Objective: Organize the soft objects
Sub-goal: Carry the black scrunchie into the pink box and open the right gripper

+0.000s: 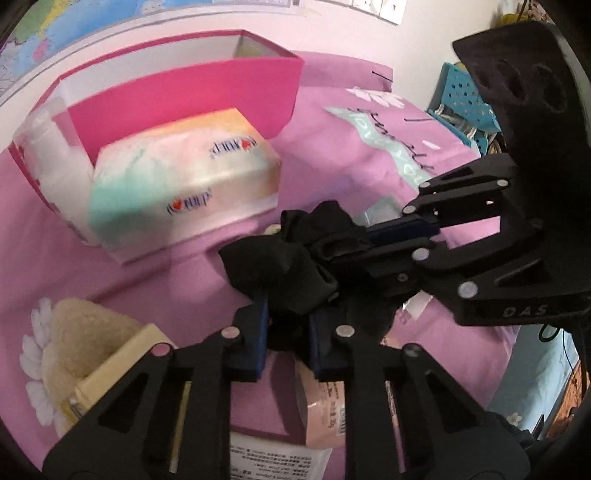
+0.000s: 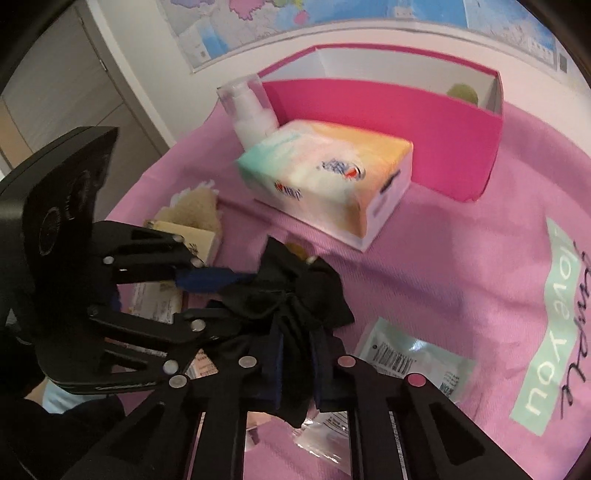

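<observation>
Black cloth (image 1: 291,266): I have it pinched in both claws above the pink sheet (image 1: 332,162). Left gripper (image 1: 286,325) narrow, clamped on it; right gripper (image 2: 295,354) likewise, I think, though folds hide its pads. Right view alone shows a green ball (image 2: 463,94) in the pink box (image 2: 388,122), behind the tissue pack (image 2: 332,177).

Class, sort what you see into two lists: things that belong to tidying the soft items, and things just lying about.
Job: black cloth, held by left tool and right tool; pink box; tissue pack; plush toy.
Lying about: bottle; sachet; wall map.
</observation>
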`<action>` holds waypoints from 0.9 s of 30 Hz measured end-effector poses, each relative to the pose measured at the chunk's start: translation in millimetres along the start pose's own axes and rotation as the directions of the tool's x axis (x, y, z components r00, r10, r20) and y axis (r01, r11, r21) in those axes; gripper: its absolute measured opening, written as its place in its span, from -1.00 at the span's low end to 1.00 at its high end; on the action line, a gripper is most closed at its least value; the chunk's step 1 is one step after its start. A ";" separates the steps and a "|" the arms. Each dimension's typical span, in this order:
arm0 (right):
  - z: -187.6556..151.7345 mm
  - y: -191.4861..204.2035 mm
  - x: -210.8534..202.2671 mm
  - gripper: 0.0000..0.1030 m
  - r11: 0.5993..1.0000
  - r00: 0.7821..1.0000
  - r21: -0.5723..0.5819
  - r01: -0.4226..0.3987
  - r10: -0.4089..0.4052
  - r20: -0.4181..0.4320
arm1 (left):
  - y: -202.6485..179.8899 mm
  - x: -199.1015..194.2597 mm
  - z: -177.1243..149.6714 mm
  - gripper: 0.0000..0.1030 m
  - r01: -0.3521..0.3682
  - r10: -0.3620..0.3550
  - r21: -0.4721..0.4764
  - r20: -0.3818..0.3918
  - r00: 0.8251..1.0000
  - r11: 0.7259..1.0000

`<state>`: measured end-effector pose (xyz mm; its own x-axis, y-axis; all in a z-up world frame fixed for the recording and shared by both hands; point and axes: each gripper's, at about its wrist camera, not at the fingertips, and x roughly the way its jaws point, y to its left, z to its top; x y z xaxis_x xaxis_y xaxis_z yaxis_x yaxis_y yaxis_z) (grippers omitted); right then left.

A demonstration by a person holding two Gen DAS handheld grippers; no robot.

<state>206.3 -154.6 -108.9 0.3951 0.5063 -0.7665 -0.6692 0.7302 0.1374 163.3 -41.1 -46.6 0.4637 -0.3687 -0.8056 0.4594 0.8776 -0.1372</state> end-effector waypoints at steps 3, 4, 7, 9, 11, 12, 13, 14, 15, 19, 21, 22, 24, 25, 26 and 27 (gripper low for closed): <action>6.7 2.3 -11.7 -0.82 1.000 0.999 -0.006 0.002 -0.002 0.044 | 4.4 -20.1 7.4 -0.65 0.003 -0.003 -0.012 0.056 0.998 1.000; 9.2 2.8 -18.8 -0.82 1.000 0.998 -0.008 0.001 -0.001 0.065 | 5.9 -29.2 12.1 -0.65 0.004 -0.003 -0.012 0.083 0.997 1.000; 21.7 4.5 -40.8 -0.82 1.000 0.992 -0.023 0.005 -0.002 0.129 | 8.2 -51.0 29.0 -0.65 -0.016 0.015 0.001 0.147 0.989 1.000; 33.0 5.3 -55.2 -0.82 0.999 0.986 -0.037 0.009 -0.003 0.168 | 10.5 -62.2 44.6 -0.65 -0.039 0.036 0.013 0.183 0.982 0.999; 49.2 6.4 -68.9 -0.82 0.998 0.977 -0.055 0.029 -0.017 0.211 | 15.2 -72.9 60.6 -0.65 -0.065 0.060 0.016 0.218 0.974 0.998; 56.8 6.2 -73.0 -0.82 0.997 0.973 -0.061 0.038 -0.023 0.228 | 16.4 -75.0 69.4 -0.65 -0.074 0.068 0.018 0.230 0.971 0.997; 67.6 6.1 -77.3 -0.82 0.996 0.968 -0.067 0.051 -0.033 0.249 | 20.5 -78.6 80.7 -0.65 -0.083 0.077 0.013 0.248 0.966 0.996; 78.9 4.7 -81.8 -0.82 0.995 0.962 -0.070 0.064 -0.043 0.270 | 26.1 -80.9 92.7 -0.65 -0.095 0.091 0.004 0.260 0.961 0.995; 87.2 2.7 -84.3 -0.82 0.995 0.958 -0.071 0.072 -0.050 0.282 | 30.1 -82.1 100.6 -0.65 -0.105 0.101 0.000 0.266 0.959 0.994; 134.1 -4.3 -80.4 -0.82 0.991 0.946 -0.071 0.116 -0.089 0.313 | 57.4 -79.3 138.3 -0.63 -0.161 0.162 -0.029 0.263 0.951 0.987; 153.8 -14.6 -76.1 -0.82 0.990 0.945 -0.057 0.128 -0.104 0.309 | 68.7 -71.9 151.5 -0.62 -0.194 0.198 -0.042 0.253 0.947 0.980; 164.0 -20.0 -68.4 -0.82 0.990 0.946 -0.049 0.135 -0.114 0.303 | 75.3 -66.2 160.1 -0.62 -0.211 0.217 -0.048 0.240 0.946 0.976; 181.2 -35.0 -52.0 -0.82 0.990 0.950 -0.021 0.141 -0.130 0.284 | 90.7 -51.6 173.5 -0.62 -0.238 0.249 -0.078 0.199 0.948 0.968; 189.4 -42.1 -42.2 -0.82 0.991 0.953 -0.006 0.135 -0.129 0.273 | 95.3 -44.9 176.1 -0.62 -0.255 0.267 -0.087 0.185 0.946 0.963; 193.5 -47.8 -37.3 -0.82 0.990 0.956 0.004 0.138 -0.135 0.261 | 100.7 -39.0 177.7 -0.62 -0.270 0.285 -0.105 0.168 0.944 0.957; 199.1 -51.7 -29.0 -0.82 0.990 0.958 0.008 0.144 -0.141 0.249 | 106.9 -32.7 180.1 -0.62 -0.287 0.303 -0.120 0.152 0.941 0.950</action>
<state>354.7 -115.6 31.1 0.6297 0.4964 -0.5975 -0.6005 0.7990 0.0310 333.7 9.6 68.9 0.6908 -0.1277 -0.7117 0.2129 0.9766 0.0315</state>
